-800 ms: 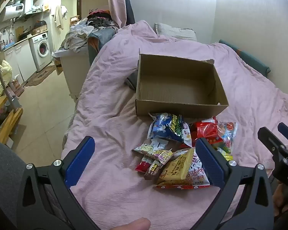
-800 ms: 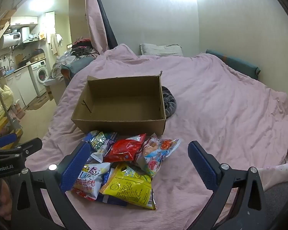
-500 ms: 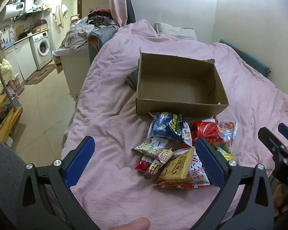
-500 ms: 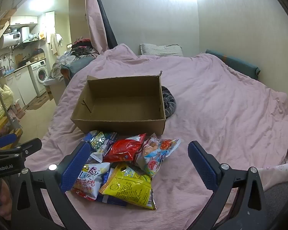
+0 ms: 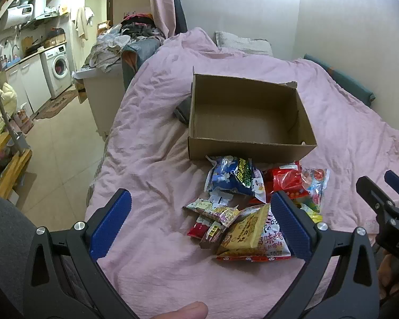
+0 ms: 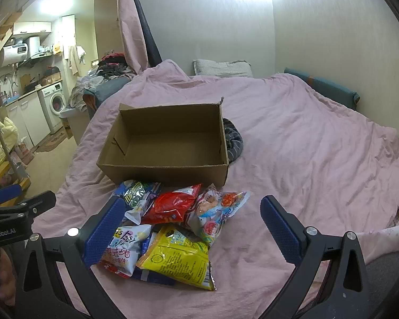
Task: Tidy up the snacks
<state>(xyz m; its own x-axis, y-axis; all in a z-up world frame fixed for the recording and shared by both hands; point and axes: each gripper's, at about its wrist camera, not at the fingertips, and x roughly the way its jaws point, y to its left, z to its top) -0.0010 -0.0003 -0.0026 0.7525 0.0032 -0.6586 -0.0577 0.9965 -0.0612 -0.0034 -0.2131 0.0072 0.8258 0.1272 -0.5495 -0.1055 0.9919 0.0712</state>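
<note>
An open, bare cardboard box [image 5: 250, 138] [image 6: 170, 170] sits on a pink bedspread. Just in front of it lies a pile of snack bags: a blue bag [image 5: 234, 176] [image 6: 137, 198], a red bag [image 5: 284, 180] [image 6: 173, 204], a yellow bag [image 6: 181, 259], a tan packet [image 5: 246, 230] and several small ones. My left gripper [image 5: 202, 220] hovers open above the near left side of the pile, holding nothing. My right gripper [image 6: 191, 226] stands open over the pile's near side, also holding nothing. Each gripper shows at the edge of the other's view.
The pink bedspread [image 6: 306, 159] stretches wide to the right of the box. A dark striped cloth [image 6: 232, 141] lies against the box's far side. The bed's left edge drops to a tiled floor [image 5: 55, 143], with a washing machine [image 5: 57, 69] and cupboards beyond.
</note>
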